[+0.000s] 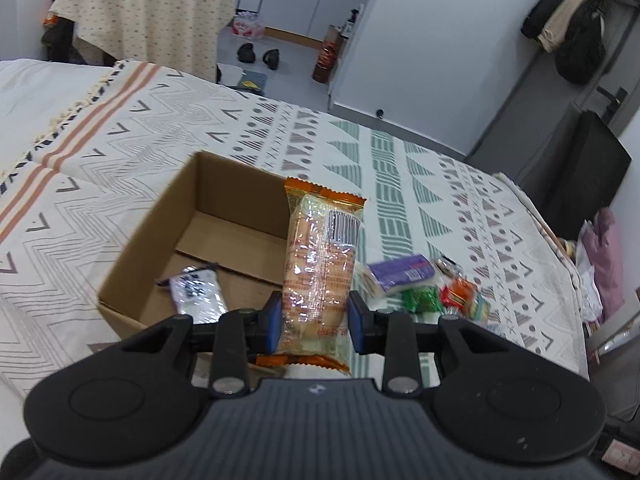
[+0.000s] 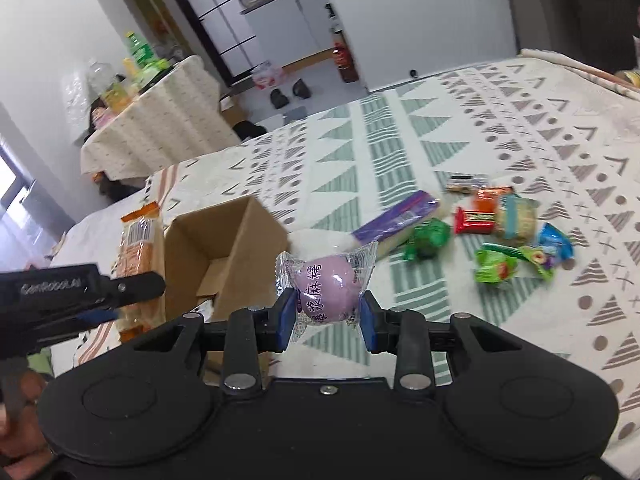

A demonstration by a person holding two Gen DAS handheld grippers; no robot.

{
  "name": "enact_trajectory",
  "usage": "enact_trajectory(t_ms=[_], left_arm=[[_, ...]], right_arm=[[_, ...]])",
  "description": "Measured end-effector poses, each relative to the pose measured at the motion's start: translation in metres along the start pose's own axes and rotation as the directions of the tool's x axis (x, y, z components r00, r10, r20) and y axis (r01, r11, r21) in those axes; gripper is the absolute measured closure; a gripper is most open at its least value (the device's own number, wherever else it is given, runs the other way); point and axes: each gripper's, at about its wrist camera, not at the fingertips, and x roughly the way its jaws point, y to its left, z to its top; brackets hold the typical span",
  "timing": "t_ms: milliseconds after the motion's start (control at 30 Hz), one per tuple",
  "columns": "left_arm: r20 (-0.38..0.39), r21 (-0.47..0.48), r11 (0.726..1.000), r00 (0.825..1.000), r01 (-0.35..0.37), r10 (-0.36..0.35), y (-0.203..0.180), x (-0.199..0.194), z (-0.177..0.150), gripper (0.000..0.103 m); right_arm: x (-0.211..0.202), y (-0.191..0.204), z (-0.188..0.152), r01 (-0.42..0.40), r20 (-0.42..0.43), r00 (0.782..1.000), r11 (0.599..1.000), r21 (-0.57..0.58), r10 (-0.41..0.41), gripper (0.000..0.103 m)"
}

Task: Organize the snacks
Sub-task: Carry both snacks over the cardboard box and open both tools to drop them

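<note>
Left gripper (image 1: 314,316) clamps an orange-edged clear cracker packet (image 1: 320,264), right gripper (image 2: 328,316) a purple round mochi packet (image 2: 326,286); next, each probably drops its snack into the brown cardboard box (image 1: 160,224) ahead-left.

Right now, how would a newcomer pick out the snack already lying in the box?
On the patterned bedspread stands an open brown cardboard box. On its floor, by the near wall, lies a silvery-white plastic packet with black print. It is the only snack inside; the colourful ones lie outside on the cloth.
</note>
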Motion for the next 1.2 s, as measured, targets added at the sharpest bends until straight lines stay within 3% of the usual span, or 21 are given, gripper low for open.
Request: enact_trajectory(t_ms=[767, 967, 1200], left_arm=[[-0.028, -0.132, 0.989, 0.998, -0.061, 0.058, 0.087, 0.018, 0.024, 0.071], [-0.031, -0.15, 0.986, 0.997, -0.074, 0.07, 0.1, 0.017, 0.024, 0.067], [-0.045, -0.147, 0.986, 0.997, -0.076, 0.07, 0.105, 0.013, 0.021, 0.05]], right_arm=[[0.034, 0.089, 0.007, -0.059, -0.04, 0.998, 0.993, -0.102, 0.055, 0.07], [0.043, 0.098, 0.008, -0.064, -0.046, 0.997, 0.992, -0.107, 0.059, 0.07], [0.048, 0.103, 0.009, -0.078, -0.04, 0.996, 0.993, -0.093, 0.075, 0.068]])
